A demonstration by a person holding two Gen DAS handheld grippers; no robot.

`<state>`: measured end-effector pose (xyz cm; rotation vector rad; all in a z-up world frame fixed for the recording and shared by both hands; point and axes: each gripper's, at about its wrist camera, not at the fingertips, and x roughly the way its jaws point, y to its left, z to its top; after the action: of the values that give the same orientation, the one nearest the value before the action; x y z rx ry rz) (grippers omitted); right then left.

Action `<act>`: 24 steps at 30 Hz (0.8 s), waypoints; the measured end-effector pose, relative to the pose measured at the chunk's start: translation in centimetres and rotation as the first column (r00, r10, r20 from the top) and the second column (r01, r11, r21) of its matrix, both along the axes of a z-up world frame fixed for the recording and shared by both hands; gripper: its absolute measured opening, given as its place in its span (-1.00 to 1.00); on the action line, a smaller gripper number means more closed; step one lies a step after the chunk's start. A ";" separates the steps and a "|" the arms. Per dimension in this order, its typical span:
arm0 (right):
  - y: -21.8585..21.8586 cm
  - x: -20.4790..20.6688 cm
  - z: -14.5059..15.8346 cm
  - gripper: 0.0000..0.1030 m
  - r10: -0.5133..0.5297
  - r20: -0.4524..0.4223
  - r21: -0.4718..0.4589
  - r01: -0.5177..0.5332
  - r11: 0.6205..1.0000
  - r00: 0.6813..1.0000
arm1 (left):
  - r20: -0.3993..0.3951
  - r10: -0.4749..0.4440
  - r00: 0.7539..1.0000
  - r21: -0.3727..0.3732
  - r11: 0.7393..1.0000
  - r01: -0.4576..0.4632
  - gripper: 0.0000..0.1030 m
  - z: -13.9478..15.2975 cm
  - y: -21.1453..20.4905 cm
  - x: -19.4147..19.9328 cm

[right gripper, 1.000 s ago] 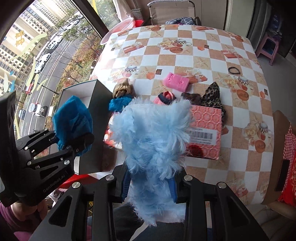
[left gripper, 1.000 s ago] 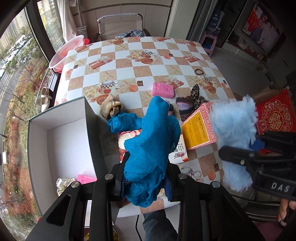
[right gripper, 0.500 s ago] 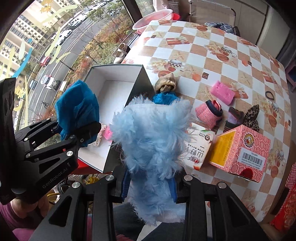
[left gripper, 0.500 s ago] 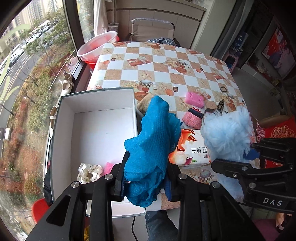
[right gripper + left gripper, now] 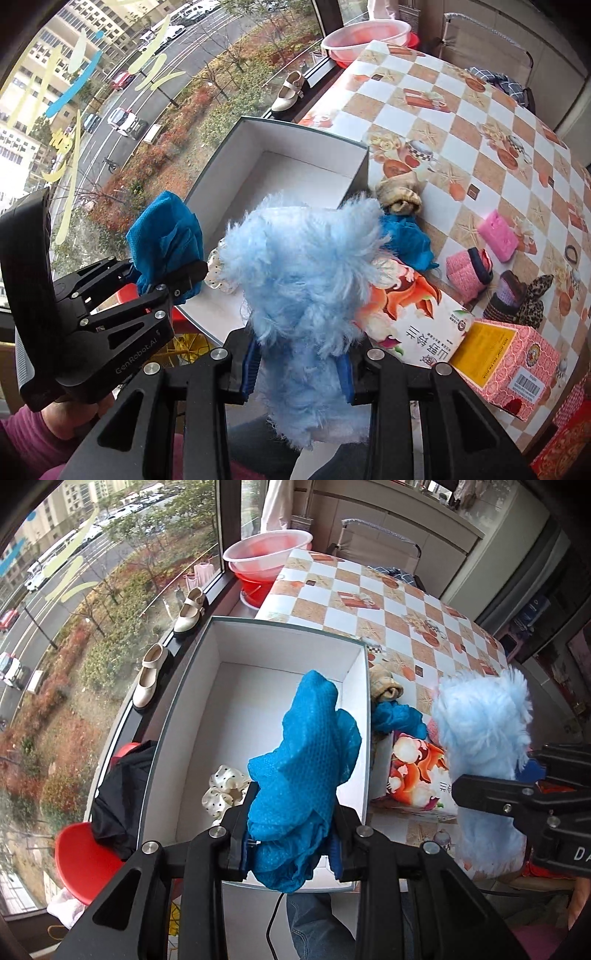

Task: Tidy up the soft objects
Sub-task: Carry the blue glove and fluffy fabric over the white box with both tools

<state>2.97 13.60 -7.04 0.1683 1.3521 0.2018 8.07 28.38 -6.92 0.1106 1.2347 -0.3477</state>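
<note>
- The left gripper (image 5: 291, 845) is clamped on a bunched teal mesh cloth (image 5: 306, 760), held above the near end of the open white box (image 5: 184, 709).
- The right gripper (image 5: 299, 373) is clamped on a fluffy light-blue cloth (image 5: 303, 280), held above the table's near edge, just right of the box.
- Only the left wrist view shows the box floor plainly: a polka-dot scrunchie (image 5: 225, 788) lies at its near end, partly hidden behind the mesh cloth.
- Only the right wrist view shows the items further right on the checkered table (image 5: 461, 110): a pink sponge (image 5: 496, 236), a pink knit roll (image 5: 467, 273), a leopard-print piece (image 5: 532, 299) and a pink carton (image 5: 517, 365).
- Between box and carton lies a printed packet (image 5: 413, 321), with a second teal cloth (image 5: 406, 238) and a beige roll (image 5: 399, 194) beside the box wall.
</note>
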 end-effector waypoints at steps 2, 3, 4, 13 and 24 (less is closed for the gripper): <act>1.2 0.5 0.0 -0.30 0.033 0.001 0.003 -0.033 0.999 0.999 | -0.002 0.021 1.000 0.002 1.000 -0.021 -0.34 -0.1 0.8 -0.1; 1.9 0.8 0.0 -0.30 0.049 0.001 0.003 -0.049 0.999 0.999 | -0.001 0.029 1.000 0.004 1.000 -0.029 -0.34 -0.2 1.0 0.0; 2.5 0.9 -0.1 -0.30 0.067 0.001 0.003 -0.067 0.998 0.998 | -0.001 0.036 0.999 0.006 0.999 -0.036 -0.34 -0.2 1.3 -0.1; 6.3 1.6 -0.7 -0.30 0.171 -0.020 0.005 -0.171 0.985 0.985 | -0.005 0.098 0.995 0.005 0.995 -0.098 -0.34 -0.7 3.0 0.3; 6.6 1.7 -1.1 -0.30 0.180 -0.039 0.006 -0.180 0.984 0.983 | -0.010 0.111 0.994 0.010 0.994 -0.111 -0.34 -1.1 3.5 0.4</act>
<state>4.68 20.16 -8.15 0.0518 1.4070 0.3541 8.44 31.87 -8.03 0.0481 1.2480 -0.2458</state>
